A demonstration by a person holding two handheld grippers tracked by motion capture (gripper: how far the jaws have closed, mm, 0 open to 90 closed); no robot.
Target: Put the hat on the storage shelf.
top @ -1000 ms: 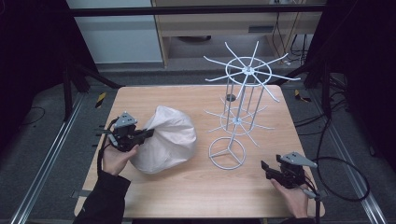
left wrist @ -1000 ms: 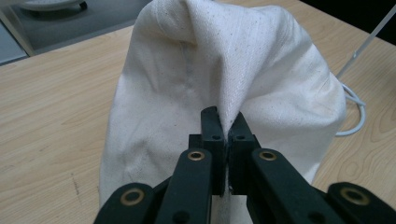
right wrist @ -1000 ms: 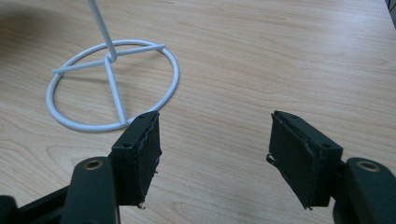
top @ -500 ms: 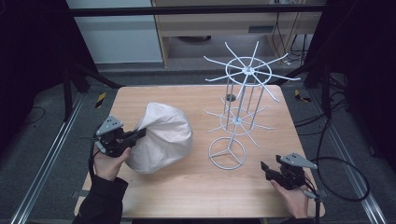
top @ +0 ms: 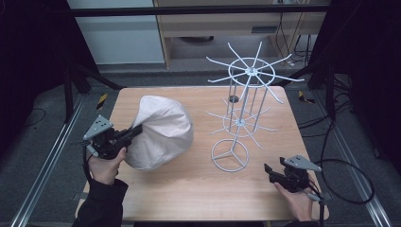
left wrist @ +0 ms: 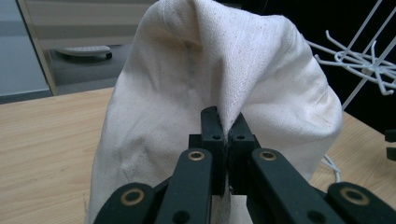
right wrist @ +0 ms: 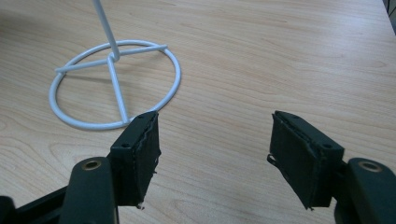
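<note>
While left tool (left wrist: 227,133) pinches cloth bag (top: 158,132), right tool (right wrist: 215,154) agape beside rack base (right wrist: 114,88)

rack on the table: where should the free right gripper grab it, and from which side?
Take the central pole between the two hook tiers, coming from the right gripper's own side. The rack is thin wire: its base ring lies flat on the table, and the hooks splay outward. The upright pole is likely the only rigid part the open fingers can close around.
</note>
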